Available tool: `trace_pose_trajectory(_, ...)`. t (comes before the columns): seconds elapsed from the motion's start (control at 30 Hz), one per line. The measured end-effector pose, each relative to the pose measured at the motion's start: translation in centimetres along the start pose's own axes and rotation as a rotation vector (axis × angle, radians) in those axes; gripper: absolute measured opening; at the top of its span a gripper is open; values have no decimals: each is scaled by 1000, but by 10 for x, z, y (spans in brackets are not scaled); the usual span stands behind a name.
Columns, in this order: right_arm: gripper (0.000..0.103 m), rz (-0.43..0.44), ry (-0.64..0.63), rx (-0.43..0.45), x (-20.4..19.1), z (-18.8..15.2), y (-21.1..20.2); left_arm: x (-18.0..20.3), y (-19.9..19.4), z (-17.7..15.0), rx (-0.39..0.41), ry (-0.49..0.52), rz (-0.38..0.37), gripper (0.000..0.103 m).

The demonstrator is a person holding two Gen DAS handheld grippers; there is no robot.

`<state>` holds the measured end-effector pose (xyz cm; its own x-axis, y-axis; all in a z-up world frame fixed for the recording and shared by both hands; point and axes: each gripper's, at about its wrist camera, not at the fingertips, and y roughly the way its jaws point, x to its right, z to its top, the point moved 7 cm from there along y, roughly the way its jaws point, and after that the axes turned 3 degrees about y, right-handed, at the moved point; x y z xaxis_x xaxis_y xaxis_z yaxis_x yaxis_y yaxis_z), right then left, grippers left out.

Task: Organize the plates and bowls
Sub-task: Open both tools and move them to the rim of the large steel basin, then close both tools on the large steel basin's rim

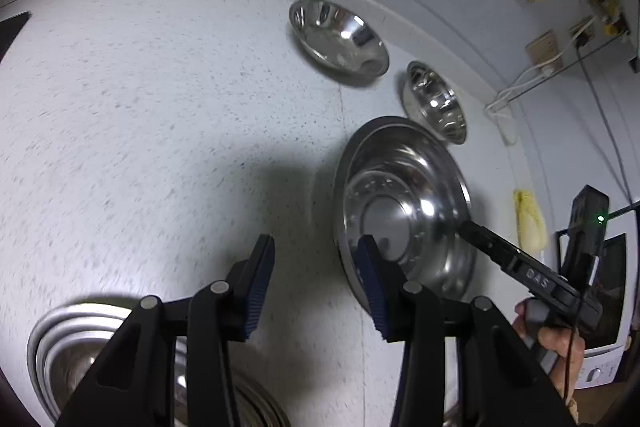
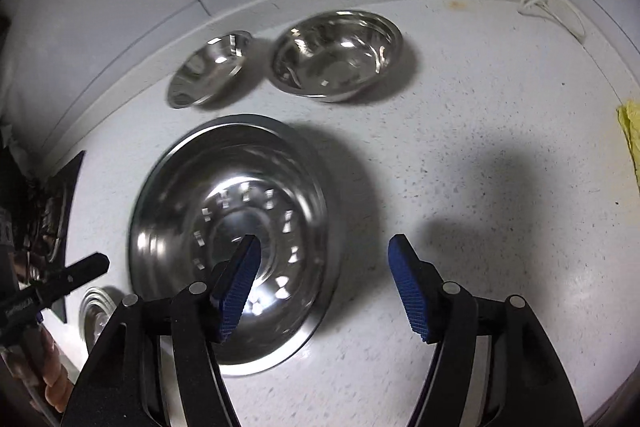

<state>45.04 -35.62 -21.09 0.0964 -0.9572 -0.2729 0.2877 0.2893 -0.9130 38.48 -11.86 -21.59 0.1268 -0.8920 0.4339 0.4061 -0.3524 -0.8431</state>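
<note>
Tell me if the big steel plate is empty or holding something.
Empty. The big steel plate shows only bare shiny metal and light reflections; nothing lies in it. The right gripper hangs open over its edge.

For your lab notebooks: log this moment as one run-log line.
left gripper: open, empty | right gripper: open, empty | large plate: on counter
</note>
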Motion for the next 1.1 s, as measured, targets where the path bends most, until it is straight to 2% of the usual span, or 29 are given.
trace_pose_trajectory(0.1,60,7,-10,-22,2,-1,12,0,14,6,-10,-8,2,41)
trace_pose_trajectory(0.13,50,0,-20,-24,2,-1,14,0,18,7,-16,-13,-2,39)
trace_pose_trajectory(0.17,33,-4,-28,-28,2,-1,17,2,22,8,-21,-14,-6,39)
trace_pose_trajectory(0.2,26,-2,-33,-39,1,-1,20,4,28,8,-34,-10,-9,38)
trace_pose_trajectory(0.23,16,3,-33,-50,1,-2,24,7,34,8,-49,-10,-17,28)
trace_pose_trajectory(0.27,13,1,-33,-54,0,-2,26,9,41,7,-69,-14,-32,23)
trace_pose_trajectory(0.33,12,-20,-44,-52,0,-3,28,13,47,6,-75,-14,-59,13)
trace_pose_trajectory(0.4,12,-29,-48,-45,0,-3,27,16,47,4,-63,1,-52,11)
trace_pose_trajectory(0.5,11,-30,-45,-23,2,-2,20,22,37,-3,-56,11,-59,11)
trace_pose_trajectory(0.67,11,-9,-64,30,1,-7,-18,44,1,-32,-36,32,-71,12)
trace_pose_trajectory(0.9,11,10,-92,45,12,-60,-75,60,-20,-99,-101,13,-143,12)
trace_pose_trajectory(1.1,11,-2,-68,-2,33,-102,-72,69,-5,-151,-140,63,-99,14)
